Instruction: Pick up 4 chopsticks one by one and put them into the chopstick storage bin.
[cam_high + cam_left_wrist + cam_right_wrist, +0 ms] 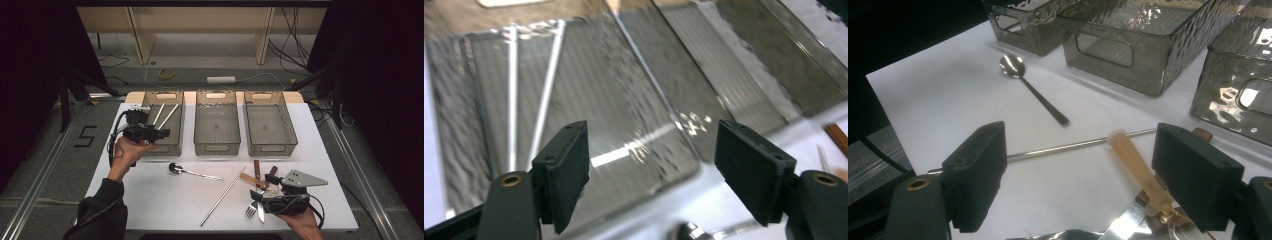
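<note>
- Nearest me, the right gripper [256, 196] rests on the table [150, 210] far to the right of the left bin [168, 149], at the near edge. Its fingers stand wide and hold nothing.
- A fork [250, 211] and knife [261, 213] lie just beside that gripper. In the right gripper view a pale handle [1137, 162] sits ahead between the fingers, its long axis running away from them and slanting left.
- My left gripper [162, 133] hovers over the left bin's near end, fingers wide and empty.
- Two white chopsticks [165, 115] lie inside the left bin, along its length. The left gripper view shows a bright streak on the bin floor; I cannot tell whether it is a third stick or glare.
- A spoon [192, 173] lies just in front of the left bin, slightly to its right, long axis across the table, bowl toward the bin.
- A metal rod [223, 196] lies farther right, slanted.
- I judge the spoon is the left gripper's to take; the pile belongs to the right.
</note>
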Available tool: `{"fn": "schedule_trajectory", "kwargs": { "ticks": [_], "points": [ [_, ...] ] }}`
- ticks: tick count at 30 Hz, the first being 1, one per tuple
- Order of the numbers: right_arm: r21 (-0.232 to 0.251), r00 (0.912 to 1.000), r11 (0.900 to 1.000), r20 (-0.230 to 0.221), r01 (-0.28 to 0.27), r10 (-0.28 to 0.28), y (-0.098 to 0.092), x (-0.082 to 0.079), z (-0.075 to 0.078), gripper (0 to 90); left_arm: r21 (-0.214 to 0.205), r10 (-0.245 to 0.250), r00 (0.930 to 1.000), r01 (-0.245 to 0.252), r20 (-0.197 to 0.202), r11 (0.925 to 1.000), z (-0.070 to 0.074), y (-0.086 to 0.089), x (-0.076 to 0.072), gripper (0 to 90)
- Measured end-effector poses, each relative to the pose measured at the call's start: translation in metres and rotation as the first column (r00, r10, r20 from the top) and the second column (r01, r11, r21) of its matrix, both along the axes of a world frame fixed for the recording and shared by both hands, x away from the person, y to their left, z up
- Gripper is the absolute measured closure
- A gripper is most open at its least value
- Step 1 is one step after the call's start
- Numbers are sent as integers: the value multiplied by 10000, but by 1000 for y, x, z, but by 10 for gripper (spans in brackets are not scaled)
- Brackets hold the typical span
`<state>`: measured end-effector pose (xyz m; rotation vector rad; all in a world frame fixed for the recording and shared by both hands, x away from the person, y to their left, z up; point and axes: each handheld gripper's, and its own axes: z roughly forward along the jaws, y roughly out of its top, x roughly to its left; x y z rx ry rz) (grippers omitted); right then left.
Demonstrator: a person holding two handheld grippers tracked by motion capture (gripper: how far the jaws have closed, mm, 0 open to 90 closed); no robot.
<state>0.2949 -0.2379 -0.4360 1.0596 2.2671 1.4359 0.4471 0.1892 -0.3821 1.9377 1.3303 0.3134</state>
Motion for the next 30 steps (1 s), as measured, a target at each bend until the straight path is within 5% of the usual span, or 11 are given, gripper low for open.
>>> {"fn": "schedule_trajectory", "kwargs": {
  "ticks": [11, 30],
  "points": [
    [-6, 9999, 9999, 24, 117, -117, -2, 0, 1, 231, 286, -609, 9981, 610, -48, 9977, 3, -27, -33, 244],
    [-20, 9999, 9999, 79, 112, -112, -1, -1, 2, 230, 602, -1393, 9902, 1399, -139, 9883, -22, -72, -78, 212]
  ]
}}
